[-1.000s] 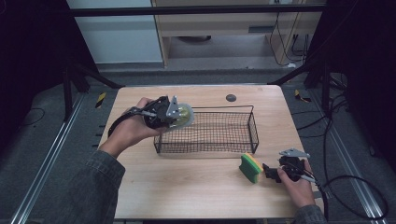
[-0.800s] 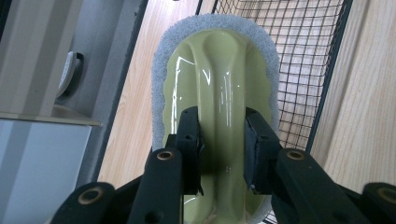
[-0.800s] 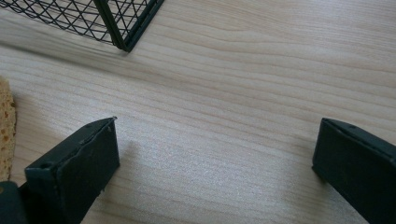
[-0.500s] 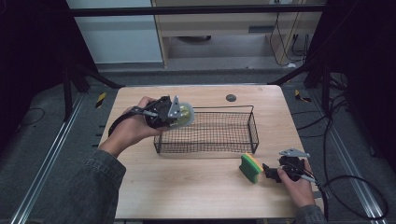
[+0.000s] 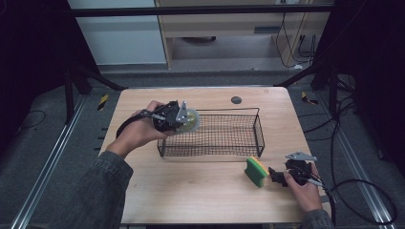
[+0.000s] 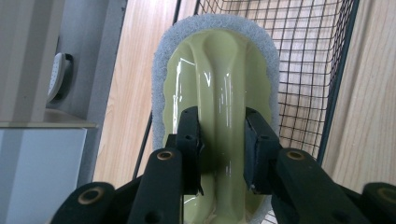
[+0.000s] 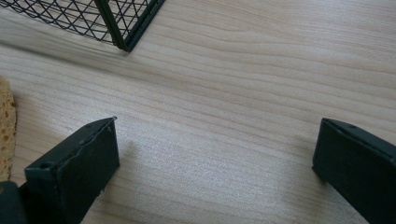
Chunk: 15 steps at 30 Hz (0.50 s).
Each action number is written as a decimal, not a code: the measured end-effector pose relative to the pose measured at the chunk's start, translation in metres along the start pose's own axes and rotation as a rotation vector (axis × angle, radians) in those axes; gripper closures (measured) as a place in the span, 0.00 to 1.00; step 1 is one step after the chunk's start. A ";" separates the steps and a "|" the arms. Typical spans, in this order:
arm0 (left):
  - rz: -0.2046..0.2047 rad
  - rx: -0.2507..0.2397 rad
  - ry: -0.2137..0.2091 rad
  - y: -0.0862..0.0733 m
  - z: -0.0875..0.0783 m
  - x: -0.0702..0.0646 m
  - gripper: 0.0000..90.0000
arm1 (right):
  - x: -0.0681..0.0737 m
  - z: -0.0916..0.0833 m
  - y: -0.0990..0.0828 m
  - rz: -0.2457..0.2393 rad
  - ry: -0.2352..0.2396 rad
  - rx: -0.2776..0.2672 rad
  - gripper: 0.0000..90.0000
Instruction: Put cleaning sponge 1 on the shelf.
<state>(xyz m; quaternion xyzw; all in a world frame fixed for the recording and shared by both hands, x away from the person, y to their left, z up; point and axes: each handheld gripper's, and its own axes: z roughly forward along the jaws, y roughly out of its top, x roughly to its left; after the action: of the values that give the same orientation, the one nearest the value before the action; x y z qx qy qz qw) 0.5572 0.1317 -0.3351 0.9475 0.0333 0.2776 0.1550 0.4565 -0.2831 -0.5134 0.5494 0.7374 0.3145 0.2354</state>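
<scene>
Pale wood worktop (image 5: 200, 191) stands on a dark grey floor. The left tongs (image 6: 219, 140) pinch a glossy yellow-green, white-rimmed scrubber (image 6: 217, 70) over the wire basket (image 5: 260, 138); the right tongs (image 7: 215, 163) rest spread, beside a sponge (image 5: 256, 171).

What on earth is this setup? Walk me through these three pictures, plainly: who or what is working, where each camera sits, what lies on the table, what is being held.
A person works at a light wooden table, holding a hand-operated two-jaw claw in each hand. One camera looks down from above; the other two ride on the claws and look along their black jaws. On the table stand a black wire mesh basket and a green and yellow sponge block, with a small dark round disc near the far edge. The left claw is shut on the raised ridge of a pale green plastic scrubber with a white foam rim, holding it at the basket's left end. The right claw rests open on the table beside the sponge.
</scene>
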 end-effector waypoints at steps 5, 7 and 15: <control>0.001 0.015 -0.014 -0.003 0.011 -0.002 0.79 | 0.000 0.000 0.000 0.003 0.002 0.001 0.01; 0.002 0.021 -0.018 -0.005 0.014 -0.003 0.79 | 0.000 0.000 0.000 0.003 0.002 0.001 0.01; -0.005 0.019 -0.050 -0.013 0.022 -0.003 0.79 | 0.000 0.000 0.000 0.000 0.000 0.000 0.01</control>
<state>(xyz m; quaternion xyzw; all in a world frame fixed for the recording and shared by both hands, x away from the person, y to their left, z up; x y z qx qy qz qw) 0.5671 0.1375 -0.3585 0.9555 0.0346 0.2531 0.1475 0.4565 -0.2831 -0.5134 0.5495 0.7374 0.3144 0.2355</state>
